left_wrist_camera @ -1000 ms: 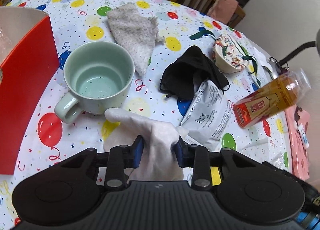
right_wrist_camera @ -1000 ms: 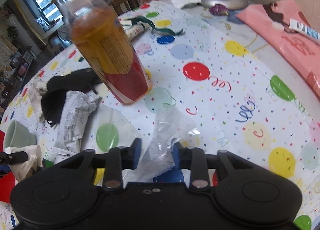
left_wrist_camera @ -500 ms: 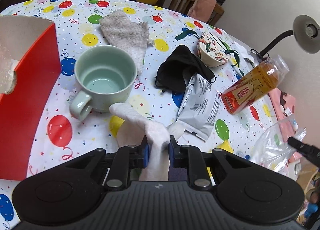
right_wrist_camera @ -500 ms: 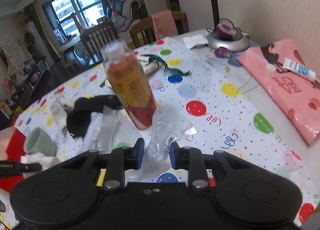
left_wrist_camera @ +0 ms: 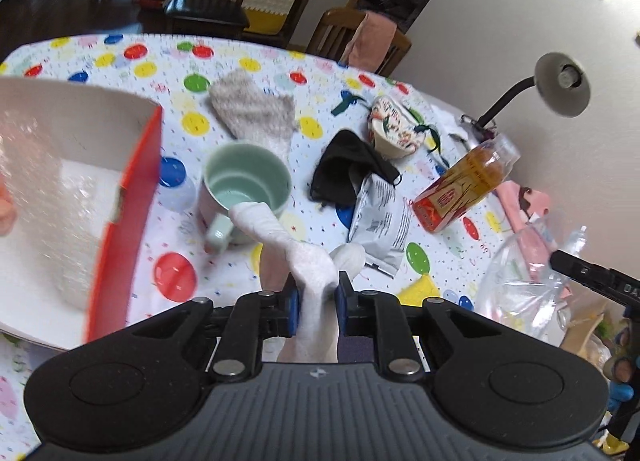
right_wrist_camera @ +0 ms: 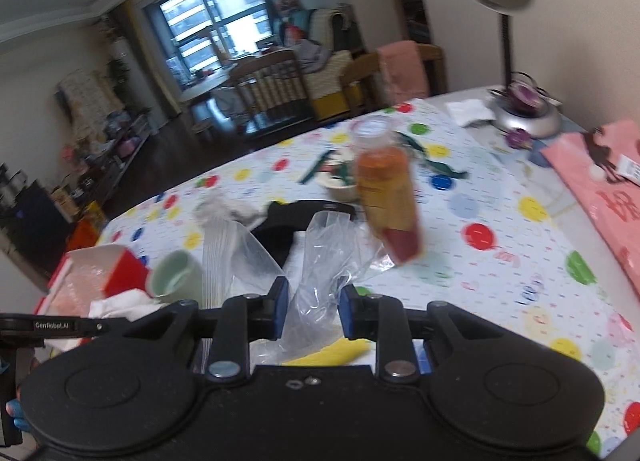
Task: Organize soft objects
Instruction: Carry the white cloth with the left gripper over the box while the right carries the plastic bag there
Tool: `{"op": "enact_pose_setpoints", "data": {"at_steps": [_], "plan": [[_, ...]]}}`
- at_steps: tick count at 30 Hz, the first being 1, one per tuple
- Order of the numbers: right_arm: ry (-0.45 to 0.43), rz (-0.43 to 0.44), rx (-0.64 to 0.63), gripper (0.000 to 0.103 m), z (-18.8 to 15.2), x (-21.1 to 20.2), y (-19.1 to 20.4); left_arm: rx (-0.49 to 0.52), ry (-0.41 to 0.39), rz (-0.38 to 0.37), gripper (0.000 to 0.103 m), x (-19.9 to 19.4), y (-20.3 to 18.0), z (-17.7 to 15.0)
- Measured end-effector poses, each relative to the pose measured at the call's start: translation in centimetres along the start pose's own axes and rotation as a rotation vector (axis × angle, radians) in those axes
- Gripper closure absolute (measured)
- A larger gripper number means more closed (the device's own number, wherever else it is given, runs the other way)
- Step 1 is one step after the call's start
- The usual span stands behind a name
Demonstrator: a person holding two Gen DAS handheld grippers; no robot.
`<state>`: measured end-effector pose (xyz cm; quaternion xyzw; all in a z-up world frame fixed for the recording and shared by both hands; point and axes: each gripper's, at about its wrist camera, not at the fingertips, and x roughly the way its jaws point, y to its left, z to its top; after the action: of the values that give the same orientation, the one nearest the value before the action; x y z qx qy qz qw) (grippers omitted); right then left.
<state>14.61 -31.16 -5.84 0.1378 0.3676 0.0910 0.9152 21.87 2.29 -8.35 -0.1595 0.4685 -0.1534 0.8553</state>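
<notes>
My left gripper [left_wrist_camera: 316, 305] is shut on a white sock [left_wrist_camera: 308, 261] and holds it above the table, near the green mug [left_wrist_camera: 246, 185]. My right gripper [right_wrist_camera: 312, 311] is shut on a clear plastic bag [right_wrist_camera: 324, 261], lifted off the table; the bag also shows at the right of the left wrist view [left_wrist_camera: 520, 281]. A grey knitted cloth [left_wrist_camera: 252, 109] and a black cloth [left_wrist_camera: 348, 169] lie on the balloon-print tablecloth [left_wrist_camera: 180, 277]. The white sock also shows in the right wrist view [right_wrist_camera: 120, 303].
A red box [left_wrist_camera: 124, 221] with bubble wrap stands at the left. A silver-white packet [left_wrist_camera: 380, 217], an orange drink bottle [left_wrist_camera: 464, 185], a patterned bowl [left_wrist_camera: 390, 129] and a desk lamp [left_wrist_camera: 560, 85] are at the right. A pink bag [right_wrist_camera: 600, 181] lies far right.
Both grippers have risen. The white sock is lifted off the table in my left gripper, and the clear bag is lifted higher in my right gripper.
</notes>
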Motion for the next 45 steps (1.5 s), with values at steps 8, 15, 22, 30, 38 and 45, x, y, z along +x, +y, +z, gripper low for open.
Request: {"op": "enact_pose_setpoints", "data": {"at_steps": [8,15,22,30,38,45], "plan": [[0.038,0.083,-0.09,0.078,0.8,1.6,7.8,0.058,-0.054,-0.002,0.086,-5.2,2.5,1.0],[0.051,0.141,-0.159,0.078,1.2,3.7,14.4,0.067,-0.095,0.029,0.086,-8.8,6.4,2.1],[0.049,0.188,-0.227,0.078,1.9,6.2,20.4,0.062,-0.128,0.084,0.085,-11.5,11.2,3.5],[0.055,0.203,-0.289,0.078,2.3,9.8,25.8,0.06,-0.171,0.164,0.085,-13.6,16.2,5.5],[0.055,0.178,-0.358,0.078,2.4,12.9,30.1,0.062,-0.175,0.249,0.085,-13.6,20.9,7.1],[0.083,0.119,-0.454,0.078,1.8,16.8,33.2,0.093,-0.149,0.307,0.085,-11.8,23.8,7.7]]}}
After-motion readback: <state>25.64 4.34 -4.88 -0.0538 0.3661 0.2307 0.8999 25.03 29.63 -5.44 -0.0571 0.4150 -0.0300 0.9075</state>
